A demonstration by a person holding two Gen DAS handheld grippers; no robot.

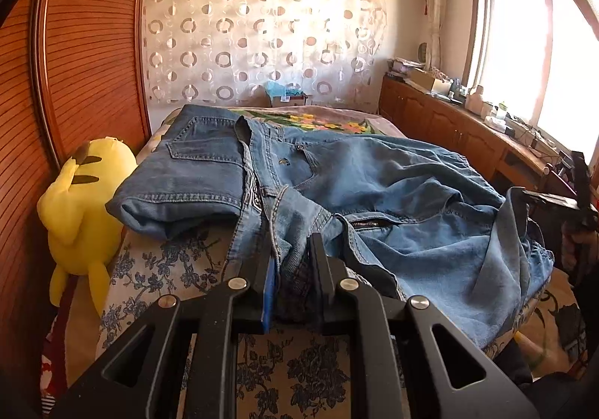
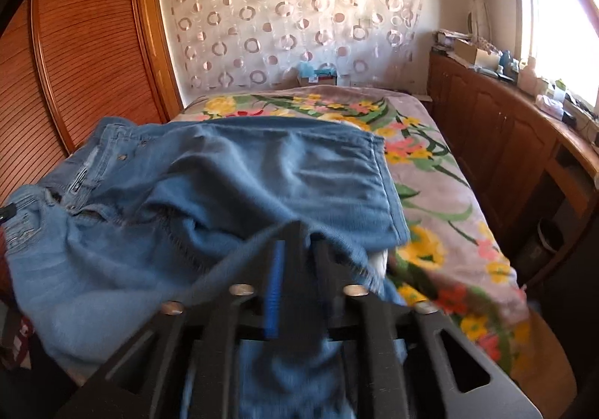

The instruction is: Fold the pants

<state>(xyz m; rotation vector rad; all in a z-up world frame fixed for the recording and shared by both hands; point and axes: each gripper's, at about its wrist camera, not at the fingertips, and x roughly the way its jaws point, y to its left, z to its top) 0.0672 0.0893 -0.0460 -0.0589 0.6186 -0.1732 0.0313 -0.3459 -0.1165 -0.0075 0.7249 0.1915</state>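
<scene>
Pants [image 1: 337, 172] of faded blue denim lie crumpled across the near end of a bed [image 1: 161, 269] covered in a cream sheet with dark blue flowers. On the left side one part is folded over, its stitched hem facing the yellow plush toy [image 1: 78, 209] wedged between the bed and the ribbed wooden wardrobe door [image 1: 75, 56]. The waistband with its button and open zip sits in the middle, and loose, wrinkled cloth spreads to the right. In the right wrist view a leg panel lies flat toward the grey blanket with yellow and red flowers [image 2: 441, 194].

Containers with visible contents are not to be made out; only clutter blurs along the wooden cabinet top [image 1: 468, 112] under the window.

Left tongs [image 1: 292, 269] point downward at the bed's near edge, nearly closed, pinching a bunched fold of denim near the waistband. Right tongs [image 2: 303, 258] also tilt downward, jaws partly apart over blurred denim; whether the pads press it, I cannot tell.
</scene>
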